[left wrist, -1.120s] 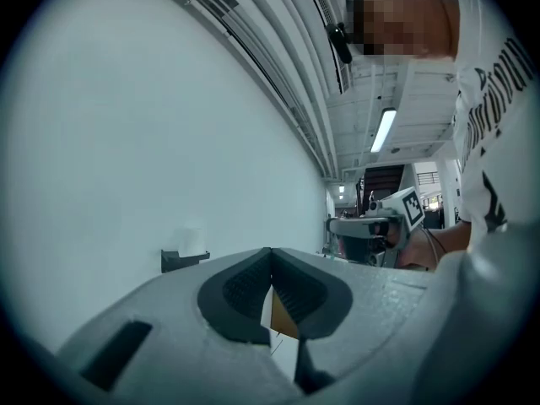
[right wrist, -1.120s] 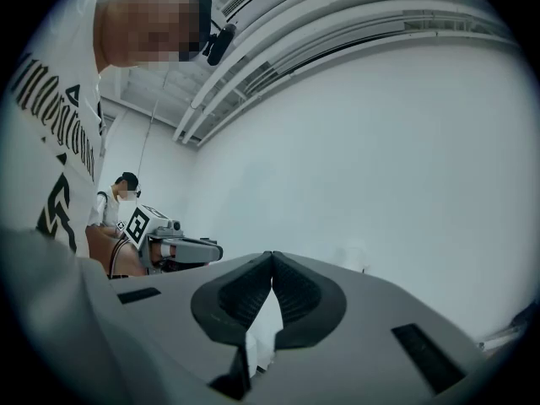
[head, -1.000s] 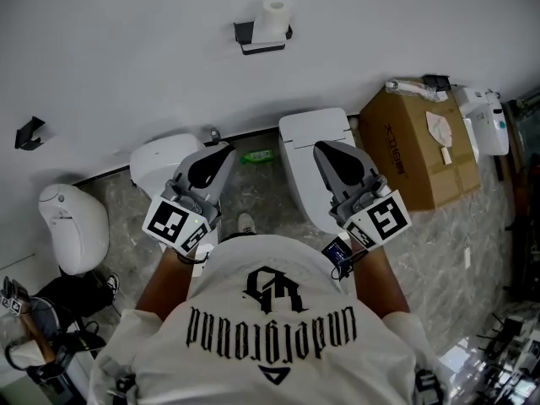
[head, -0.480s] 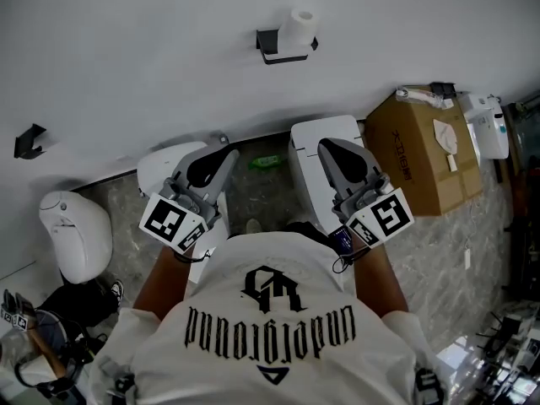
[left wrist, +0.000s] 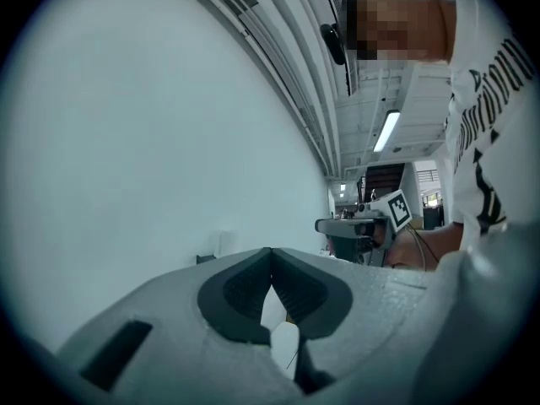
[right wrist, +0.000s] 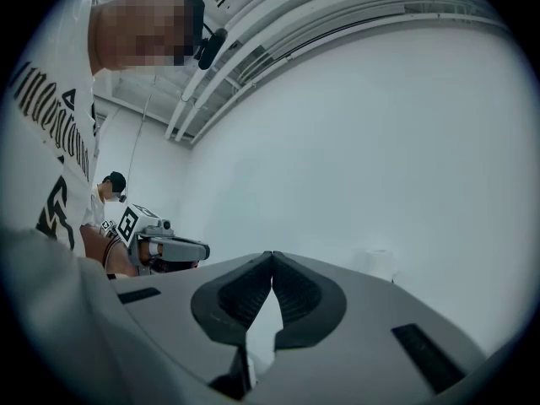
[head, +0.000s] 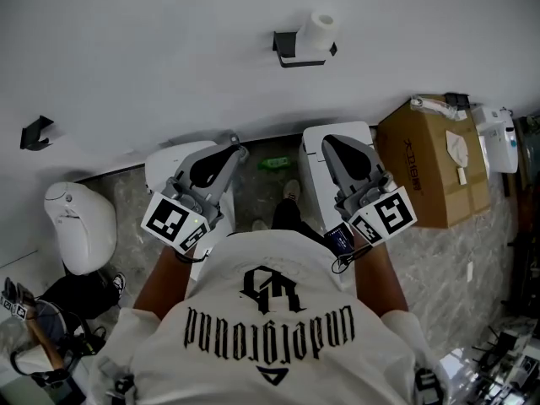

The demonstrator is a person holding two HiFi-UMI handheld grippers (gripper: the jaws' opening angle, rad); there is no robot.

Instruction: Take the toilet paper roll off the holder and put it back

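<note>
Roll not yet taken off; every step is left to do.
Head view: the toilet paper roll (head: pixel 320 29) sits on the far wall holder (head: pixel 297 51), well apart from the left gripper (head: pixel 237 148) and right gripper (head: pixel 328 142). Left gripper view: jaws together, empty. Right gripper view: jaws likewise closed on nothing.

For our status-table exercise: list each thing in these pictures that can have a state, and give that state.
holder: fixed to the wall, carrying the roll
toilet paper roll: on the holder, no gripper touching it
left gripper: shut, empty
right gripper: shut, empty
cardboard box: closed
</note>
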